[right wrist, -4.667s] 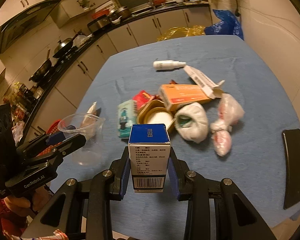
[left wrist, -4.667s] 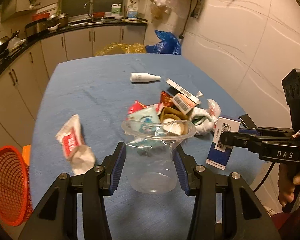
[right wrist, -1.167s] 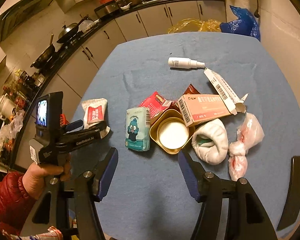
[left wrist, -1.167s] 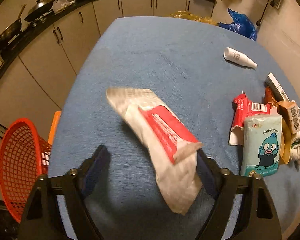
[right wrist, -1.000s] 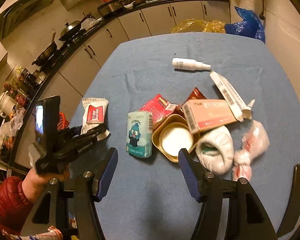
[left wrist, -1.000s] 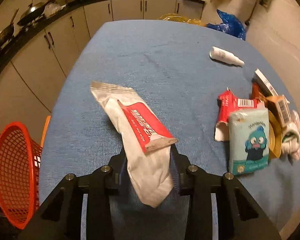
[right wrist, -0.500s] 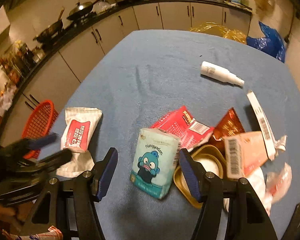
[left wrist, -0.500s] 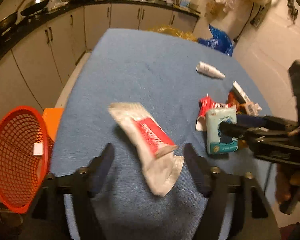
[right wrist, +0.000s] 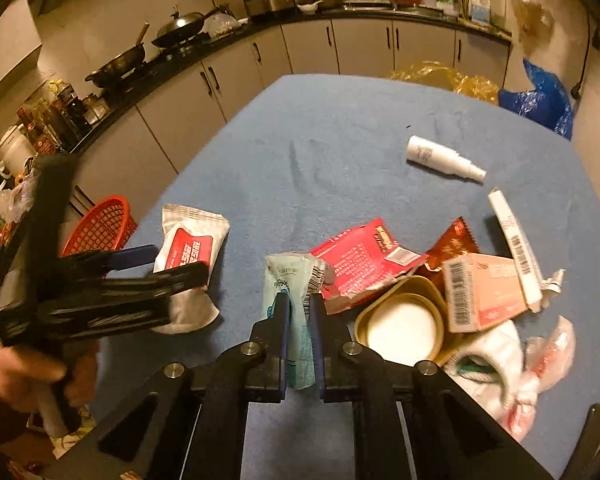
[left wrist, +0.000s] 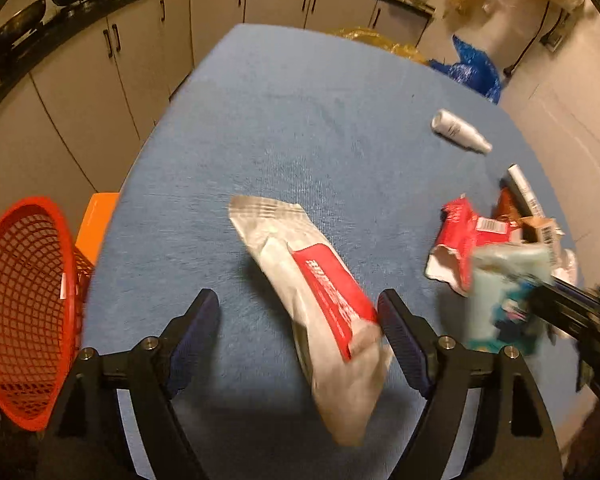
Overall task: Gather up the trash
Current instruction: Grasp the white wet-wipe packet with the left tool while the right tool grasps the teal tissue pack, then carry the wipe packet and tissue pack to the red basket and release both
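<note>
The right gripper is pinching the pale blue tissue pack between its fingers, which are drawn close together on the pack's near half. The pack is running lengthwise away from the gripper, its far end with the barcode reaching toward the red snack wrapper on the blue table. From the left wrist view the same pack is showing blurred at the right, at the tip of the right gripper.

The left gripper is standing with its fingers spread wide and holding nothing. The white and red packet is lying on the table between them, nearer the right-hand finger, whose pad it seems to be touching. Its long axis is slanting from the crimped end at upper left toward the crumpled end at lower right, near the camera.

The red mesh basket is sitting off the table's left edge, below the tabletop. Farther along the table a white spray bottle is lying on its side, its nozzle pointing right. A gold-rimmed tub is sitting beside an orange carton.
</note>
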Tool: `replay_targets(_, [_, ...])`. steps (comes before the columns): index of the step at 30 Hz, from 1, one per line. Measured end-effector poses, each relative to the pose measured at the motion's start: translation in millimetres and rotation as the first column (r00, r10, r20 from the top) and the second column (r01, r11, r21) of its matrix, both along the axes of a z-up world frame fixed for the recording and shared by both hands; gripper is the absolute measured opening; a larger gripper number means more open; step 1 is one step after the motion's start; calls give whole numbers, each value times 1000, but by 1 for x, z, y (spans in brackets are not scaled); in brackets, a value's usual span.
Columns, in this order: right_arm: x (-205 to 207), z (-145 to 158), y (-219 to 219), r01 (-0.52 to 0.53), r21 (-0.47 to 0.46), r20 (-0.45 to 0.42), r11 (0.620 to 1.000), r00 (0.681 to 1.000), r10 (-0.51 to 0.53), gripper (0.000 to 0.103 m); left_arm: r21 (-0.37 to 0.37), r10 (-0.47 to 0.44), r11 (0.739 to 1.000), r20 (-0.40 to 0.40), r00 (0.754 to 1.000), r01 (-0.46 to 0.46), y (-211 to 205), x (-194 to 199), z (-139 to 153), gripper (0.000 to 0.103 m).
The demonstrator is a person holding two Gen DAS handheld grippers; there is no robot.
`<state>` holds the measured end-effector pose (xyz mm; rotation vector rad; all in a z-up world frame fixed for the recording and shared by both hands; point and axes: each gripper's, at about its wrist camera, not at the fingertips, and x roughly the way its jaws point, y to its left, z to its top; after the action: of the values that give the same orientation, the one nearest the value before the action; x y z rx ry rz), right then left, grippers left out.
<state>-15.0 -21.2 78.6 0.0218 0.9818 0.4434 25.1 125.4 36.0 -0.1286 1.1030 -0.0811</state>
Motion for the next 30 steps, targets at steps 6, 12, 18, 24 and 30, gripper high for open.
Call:
replay_targets(6, [-12, 6, -19, 62, 15, 3, 998, 998, -62, 10, 59, -27, 998, 17, 1000, 26, -16, 1, -6, 40])
replay_targets(12, [-22, 12, -20, 95, 40, 1, 995, 995, -95, 10, 21, -60, 998, 63, 996, 59, -17, -19, 7, 38])
replay_targets(18, [-26, 13, -5, 89, 46, -1, 995, 996, -89, 10, 53, -102, 994, 155, 983, 95, -13, -51, 34, 38])
replay_targets(24, [-31, 14, 16, 75, 44, 3, 996, 997, -75, 10, 81, -124, 991, 210, 970, 109, -1, -71, 54, 38])
replay_targets(30, [-38, 18, 33, 72, 41, 11, 997, 997, -73, 10, 90, -136, 989, 242, 961, 117, 13, -80, 66, 38])
